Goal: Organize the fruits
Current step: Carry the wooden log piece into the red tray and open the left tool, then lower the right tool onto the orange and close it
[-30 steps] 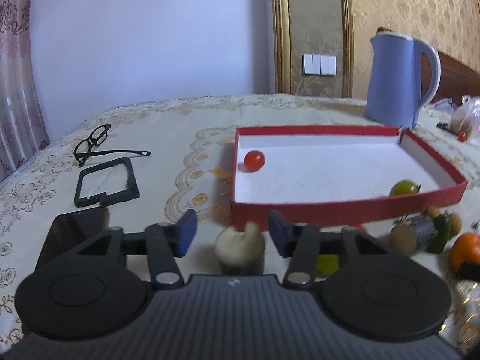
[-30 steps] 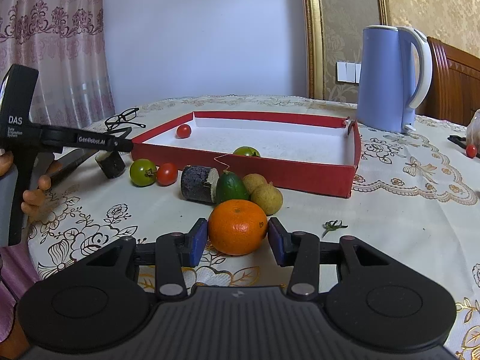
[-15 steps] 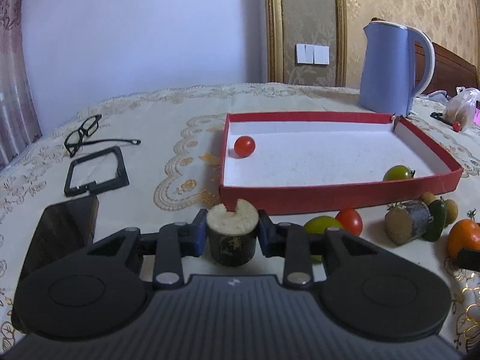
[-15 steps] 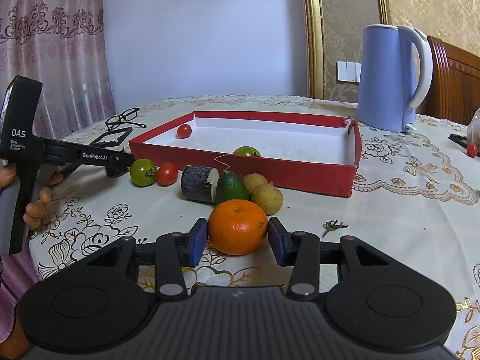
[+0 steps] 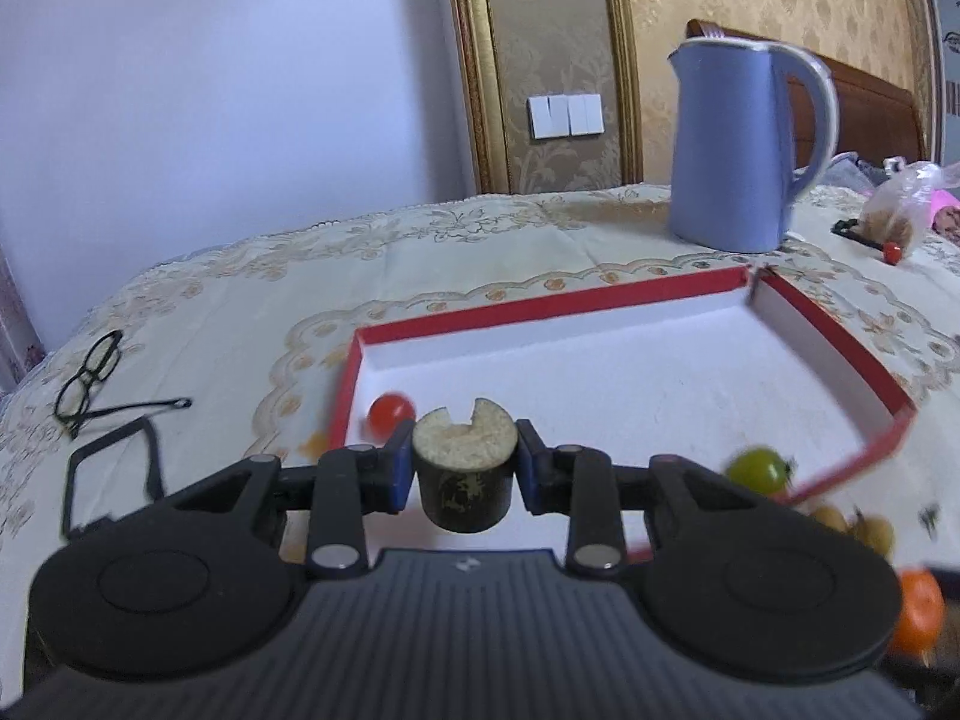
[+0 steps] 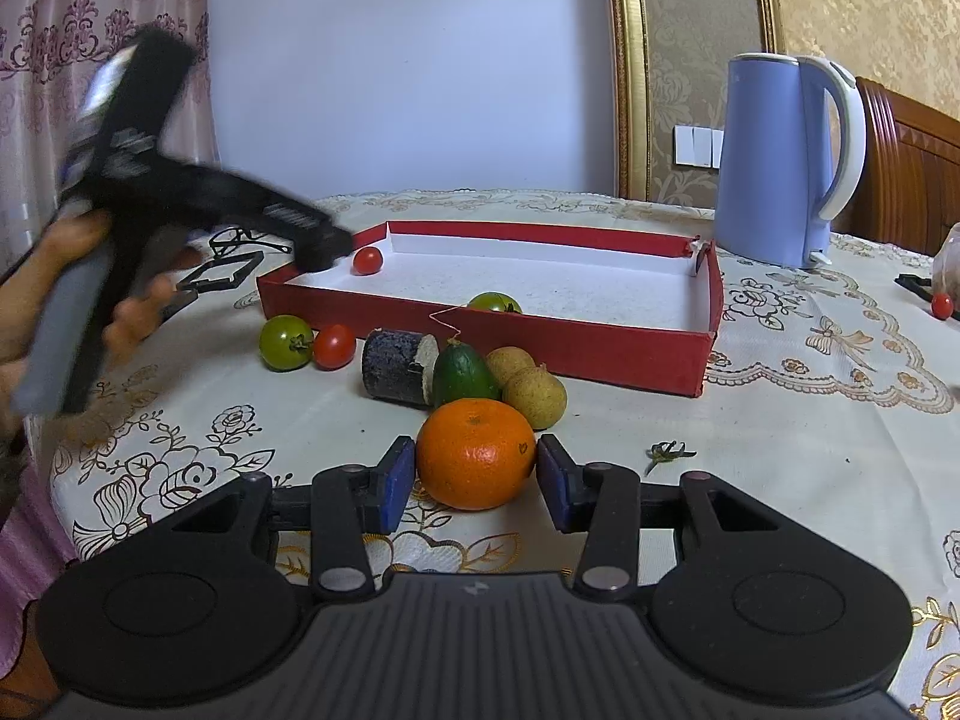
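Note:
My left gripper (image 5: 463,471) is shut on a dark sugarcane piece (image 5: 465,468) and holds it above the near left corner of the red tray (image 5: 540,303). A red cherry tomato (image 5: 390,413) and a green tomato (image 5: 757,471) lie in the tray. My right gripper (image 6: 476,483) is open, its pads on either side of an orange (image 6: 476,461) on the table, not quite touching. Behind the orange lie an avocado (image 6: 465,372), two longans (image 6: 534,393), a second sugarcane piece (image 6: 399,366), a green tomato (image 6: 286,342) and a red tomato (image 6: 334,346).
A blue kettle (image 6: 786,159) stands behind the tray's right end. Glasses (image 5: 90,381) and a black frame (image 5: 114,474) lie left of the tray. A plastic bag (image 5: 900,207) and a small red tomato (image 6: 941,305) are at the far right. A green stem (image 6: 669,452) lies right of the orange.
My left gripper closed on the sugarcane piece, lifted it and carried it over the tray's near left corner. My right gripper stayed open around the orange.

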Motion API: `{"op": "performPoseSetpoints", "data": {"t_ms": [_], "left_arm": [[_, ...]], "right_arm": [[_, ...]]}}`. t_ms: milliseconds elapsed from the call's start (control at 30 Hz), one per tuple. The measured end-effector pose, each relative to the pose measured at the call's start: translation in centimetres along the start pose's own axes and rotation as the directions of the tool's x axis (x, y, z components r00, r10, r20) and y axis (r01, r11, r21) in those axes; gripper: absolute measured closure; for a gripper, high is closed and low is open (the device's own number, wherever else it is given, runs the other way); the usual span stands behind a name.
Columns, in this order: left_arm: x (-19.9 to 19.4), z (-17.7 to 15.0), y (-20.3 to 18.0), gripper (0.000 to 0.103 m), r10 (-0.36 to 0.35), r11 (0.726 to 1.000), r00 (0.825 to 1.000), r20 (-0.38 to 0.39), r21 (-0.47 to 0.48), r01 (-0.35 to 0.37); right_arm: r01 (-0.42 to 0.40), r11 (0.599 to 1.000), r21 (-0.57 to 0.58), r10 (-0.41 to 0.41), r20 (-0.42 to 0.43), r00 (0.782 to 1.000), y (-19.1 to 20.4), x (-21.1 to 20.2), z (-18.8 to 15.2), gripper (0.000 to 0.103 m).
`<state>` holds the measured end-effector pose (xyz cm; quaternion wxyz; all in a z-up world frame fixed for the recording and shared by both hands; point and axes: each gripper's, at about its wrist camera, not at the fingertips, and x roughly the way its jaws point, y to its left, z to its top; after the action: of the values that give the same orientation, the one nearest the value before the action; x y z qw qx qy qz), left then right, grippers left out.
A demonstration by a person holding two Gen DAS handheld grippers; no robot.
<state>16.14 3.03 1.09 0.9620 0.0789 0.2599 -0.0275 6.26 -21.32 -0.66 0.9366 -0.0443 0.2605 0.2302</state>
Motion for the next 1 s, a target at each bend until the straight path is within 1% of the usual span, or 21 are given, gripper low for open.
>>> {"op": "performPoseSetpoints", "data": {"t_ms": [67, 133, 200, 267, 333, 367, 400, 433, 567, 633, 733, 767, 867, 933, 1000], "left_arm": [[1.7, 0.8, -0.2, 0.073, 0.011, 1.0, 1.0, -0.024, 0.0, -0.011], [3.5, 1.8, -0.3, 0.073, 0.005, 1.0, 0.999, -0.054, -0.016, -0.006], [4.9, 2.6, -0.5, 0.073, -0.013, 0.999, 0.998, -0.064, -0.032, 0.011], [5.7, 3.1, -0.7, 0.071, -0.009, 0.999, 0.998, -0.069, -0.036, 0.007], [5.7, 3.3, -1.0, 0.056, 0.018, 0.999, 0.999, -0.048, -0.035, -0.019], [5.3, 3.2, -0.9, 0.039, 0.028, 0.999, 0.999, -0.03, -0.041, -0.03], [4.7, 3.1, -0.8, 0.025, 0.034, 0.998, 0.999, -0.009, -0.047, -0.034], [4.1, 2.8, -0.7, 0.022, 0.037, 0.998, 0.999, 0.015, -0.052, -0.036], [1.9, 1.7, -0.4, 0.019, 0.079, 0.995, 0.995, 0.062, -0.063, -0.075], [0.8, 1.0, 0.0, 0.015, 0.086, 0.993, 0.993, 0.078, -0.093, -0.078], [-1.1, -0.8, 1.0, 0.007, 0.099, 0.984, 0.989, 0.108, -0.161, -0.081], [-1.6, -1.5, 1.3, 0.004, 0.112, 0.979, 0.987, 0.117, -0.185, -0.09], [-2.7, -3.4, 2.2, 0.0, 0.159, 0.96, 0.978, 0.134, -0.251, -0.121], [-3.2, -4.2, 3.1, 0.0, 0.168, 0.947, 0.975, 0.142, -0.299, -0.12], [-3.5, -4.9, 4.0, 0.0, 0.163, 0.931, 0.975, 0.153, -0.351, -0.101]], "right_arm": [[0.0, 1.0, 0.0, 0.0, 0.0, 1.0, 0.0, 0.0, 0.0, 0.06], [0.0, 1.0, -0.001, 0.0, 0.0, 1.0, 0.0, 0.0, 0.0, 0.06], [0.0, 1.0, 0.0, 0.0, 0.0, 1.0, 0.0, 0.0, 0.0, 0.06], [-0.002, 1.0, 0.002, 0.002, 0.0, 1.0, 0.0, 0.0, 0.0, 0.06], [-0.003, 1.0, 0.004, 0.003, -0.001, 1.0, 0.0, 0.0, 0.0, 0.06], [-0.003, 1.0, 0.004, 0.003, -0.001, 1.0, 0.0, 0.0, 0.0, 0.06], [-0.003, 1.0, 0.003, 0.003, -0.001, 1.0, 0.0, 0.0, 0.0, 0.06], [-0.003, 1.0, 0.003, 0.003, -0.001, 1.0, 0.0, 0.0, 0.0, 0.06], [0.002, 1.0, -0.002, -0.002, -0.001, 1.0, 0.0, 0.0, 0.0, 0.06], [0.006, 1.0, -0.007, -0.006, 0.0, 1.0, 0.1, 0.0, 0.0, 0.06], [0.009, 1.0, -0.011, -0.009, -0.001, 1.0, 0.2, 0.0, 0.0, 0.06], [0.009, 1.0, -0.011, -0.009, -0.001, 1.0, 0.2, 0.0, 0.0, 0.06], [0.009, 1.0, -0.01, -0.009, 0.0, 1.0, 0.2, 0.0, -0.1, 0.06], [0.008, 1.0, -0.006, -0.008, 0.001, 1.0, 0.1, 0.0, -0.1, 0.06], [0.008, 1.0, -0.006, -0.008, 0.001, 1.0, 0.1, 0.0, 0.0, 0.06]]}}
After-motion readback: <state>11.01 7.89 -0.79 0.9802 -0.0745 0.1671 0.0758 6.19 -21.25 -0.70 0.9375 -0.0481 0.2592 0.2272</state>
